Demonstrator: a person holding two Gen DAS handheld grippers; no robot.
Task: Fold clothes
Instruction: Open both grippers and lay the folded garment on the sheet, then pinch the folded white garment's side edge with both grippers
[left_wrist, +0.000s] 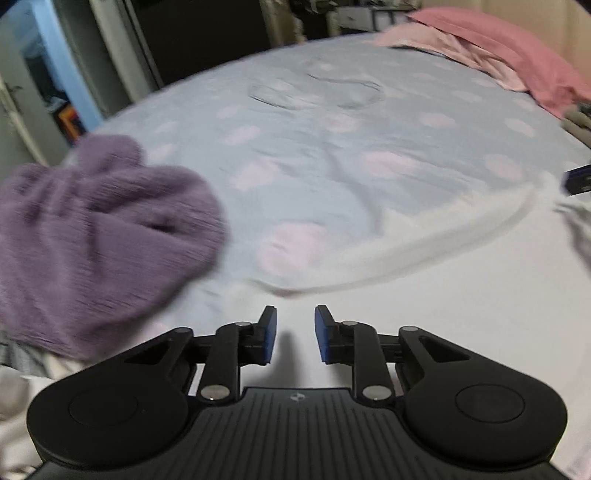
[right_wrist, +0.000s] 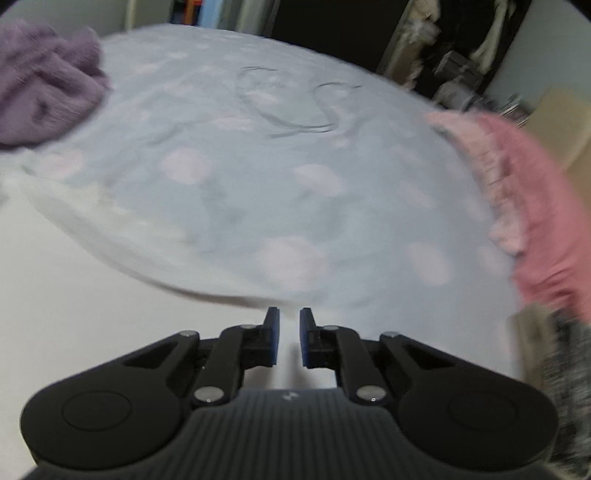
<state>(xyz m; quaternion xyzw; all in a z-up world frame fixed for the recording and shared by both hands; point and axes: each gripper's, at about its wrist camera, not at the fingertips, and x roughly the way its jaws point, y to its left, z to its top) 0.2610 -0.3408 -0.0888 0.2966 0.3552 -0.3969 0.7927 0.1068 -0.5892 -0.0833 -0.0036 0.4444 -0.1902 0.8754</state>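
A white garment (left_wrist: 443, 314) lies flat on the bed, its curved hem running across the blue spotted sheet (left_wrist: 332, 147). My left gripper (left_wrist: 295, 312) hovers over the white cloth just short of that hem, open, with nothing between its blue pads. In the right wrist view the same white garment (right_wrist: 74, 295) fills the lower left. My right gripper (right_wrist: 289, 314) sits at its hem with a narrow gap between the pads and no cloth in it. A purple fuzzy garment (left_wrist: 96, 229) lies crumpled to the left.
A pink garment (right_wrist: 535, 221) is heaped along the bed's right side, with a grey speckled cloth (right_wrist: 569, 387) below it. The purple garment (right_wrist: 44, 85) shows at the far left. Beyond the bed (right_wrist: 314, 166) are dark doorways and cluttered shelves. Both views are motion-blurred.
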